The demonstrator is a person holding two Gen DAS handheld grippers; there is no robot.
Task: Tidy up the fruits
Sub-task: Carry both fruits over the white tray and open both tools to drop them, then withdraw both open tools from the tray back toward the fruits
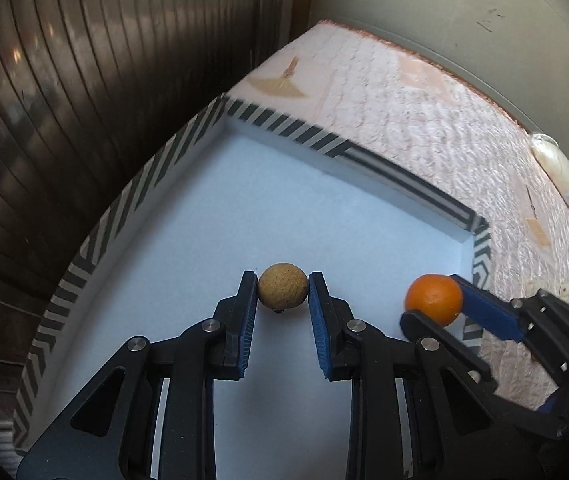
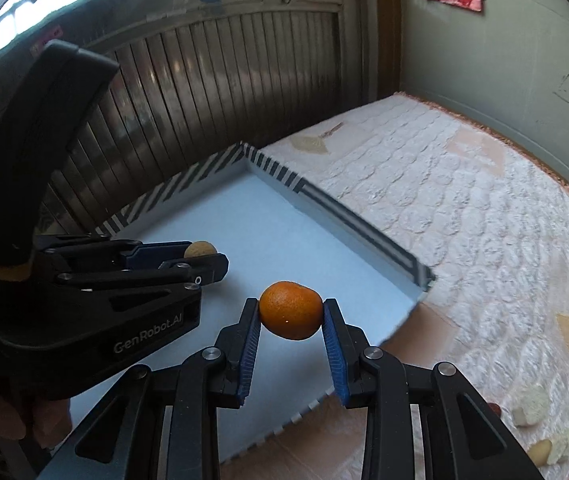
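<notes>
My left gripper is shut on a small tan, rough-skinned round fruit and holds it over the white tray. My right gripper is shut on an orange tangerine above the tray's near right part. In the left wrist view the tangerine and the right gripper show at the right, near the tray's right wall. In the right wrist view the left gripper shows at the left with the tan fruit mostly hidden between its fingers.
The tray has a black-and-white striped rim and lies on a pink-white quilted cloth. A dark slatted wooden wall stands behind it. Several pale lumps lie on the cloth at the lower right. A clear bag lies at the cloth's far right edge.
</notes>
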